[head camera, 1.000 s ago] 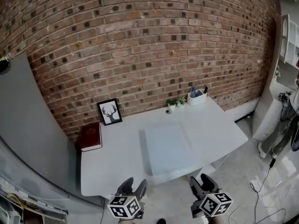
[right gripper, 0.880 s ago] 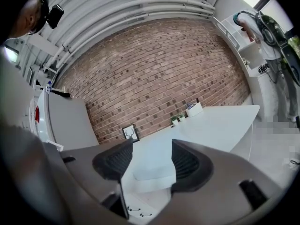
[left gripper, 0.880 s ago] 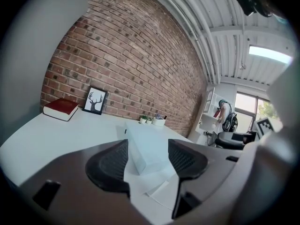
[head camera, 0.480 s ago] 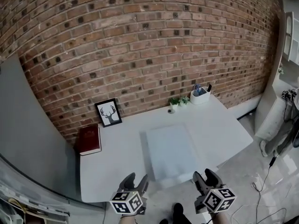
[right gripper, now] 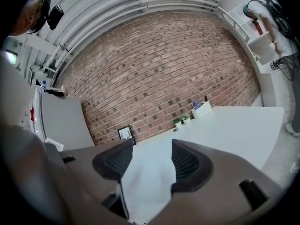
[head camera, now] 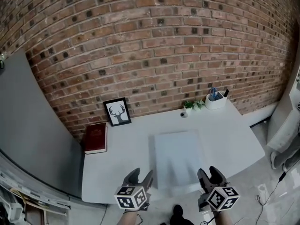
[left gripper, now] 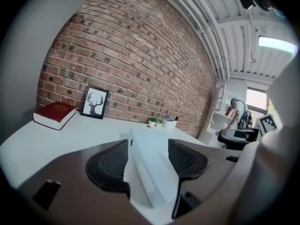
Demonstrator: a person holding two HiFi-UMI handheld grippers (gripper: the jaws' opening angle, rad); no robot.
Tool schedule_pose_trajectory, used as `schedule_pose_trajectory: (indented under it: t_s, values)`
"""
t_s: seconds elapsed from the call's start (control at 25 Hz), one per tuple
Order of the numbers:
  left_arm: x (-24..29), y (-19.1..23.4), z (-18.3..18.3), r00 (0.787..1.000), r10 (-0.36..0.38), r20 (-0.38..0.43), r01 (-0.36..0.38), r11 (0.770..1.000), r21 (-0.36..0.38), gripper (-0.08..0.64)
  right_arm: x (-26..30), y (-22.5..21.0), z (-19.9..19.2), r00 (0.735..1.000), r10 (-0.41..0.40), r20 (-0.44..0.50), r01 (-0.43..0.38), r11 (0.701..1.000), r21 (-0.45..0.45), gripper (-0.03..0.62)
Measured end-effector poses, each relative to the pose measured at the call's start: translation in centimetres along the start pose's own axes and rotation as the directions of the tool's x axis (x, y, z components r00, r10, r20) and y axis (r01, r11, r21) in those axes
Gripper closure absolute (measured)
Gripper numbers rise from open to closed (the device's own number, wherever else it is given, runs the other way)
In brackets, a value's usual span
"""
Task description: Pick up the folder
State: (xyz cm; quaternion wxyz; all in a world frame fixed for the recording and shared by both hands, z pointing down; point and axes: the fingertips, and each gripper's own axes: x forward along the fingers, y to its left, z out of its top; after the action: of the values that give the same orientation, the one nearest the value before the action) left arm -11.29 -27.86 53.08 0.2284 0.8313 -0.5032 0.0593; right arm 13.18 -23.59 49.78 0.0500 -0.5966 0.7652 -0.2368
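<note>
Sam: Both grippers have moved up to the table since a second ago. In the head view, the left gripper (head camera: 141, 176) and the right gripper (head camera: 209, 175) now sit at the front edge of the white table (head camera: 126, 146).

Lou: Where is the folder?

Sam: The pale folder (head camera: 177, 159) lies flat in the middle of the table, with its near end by the front edge. One gripper is close to each near corner.

Lou: What else is on the table?

Sam: A red book (head camera: 95, 138) lies at the left end. A deer picture (head camera: 117, 111) and small plants (head camera: 193, 105) stand along the back edge. A white pen pot (head camera: 216, 100) is at the back right corner.

Lou: And the left gripper view?

Sam: The left gripper (left gripper: 147, 161) has its jaws wide apart. The folder (left gripper: 140, 144) shows in the gap, but the pads do not squeeze it. It holds nothing.

Lou: The right gripper view?

Sam: Same thing. The right gripper (right gripper: 147, 162) is spread wide too. The folder (right gripper: 143, 186) shows in the gap, and nothing is gripped.
</note>
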Motion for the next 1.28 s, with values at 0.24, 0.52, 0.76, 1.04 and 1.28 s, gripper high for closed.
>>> schedule_pose_trajectory:
  t_s: [0.24,0.52,0.76,1.04,1.28]
  values:
    - [2.3,0.8,1.1,0.998,0.058,0.001,-0.058,0.998,-0.015,0.316,3.4,-1.7,0.7,0.999,0.030,-0.035,-0.030,1.000,-0.002,0.347]
    - [4.8,1.7,0.1,0.994,0.099,-0.038,-0.102,0.992,-0.077,0.316,5.2,-3.7,1.5,0.998,0.034,-0.049,-0.033,0.999,0.016,0.347]
    - [7.2,1.6,-1.8,0.989,0.091,-0.114,-0.105,0.986,-0.128,0.316,5.9,-4.9,1.3,0.997,0.033,-0.071,-0.032,0.999,0.015,0.347]
    - [9.2,1.0,-5.4,0.970,0.057,-0.234,-0.096,0.982,-0.162,0.316,6.0,-6.2,0.9,0.996,0.010,-0.085,-0.007,0.999,0.034,0.348]
    - [9.7,-0.7,-8.0,0.949,-0.005,-0.315,-0.054,0.982,-0.180,0.298,6.1,-6.9,0.7,0.995,0.006,-0.097,-0.001,0.999,0.050,0.350]
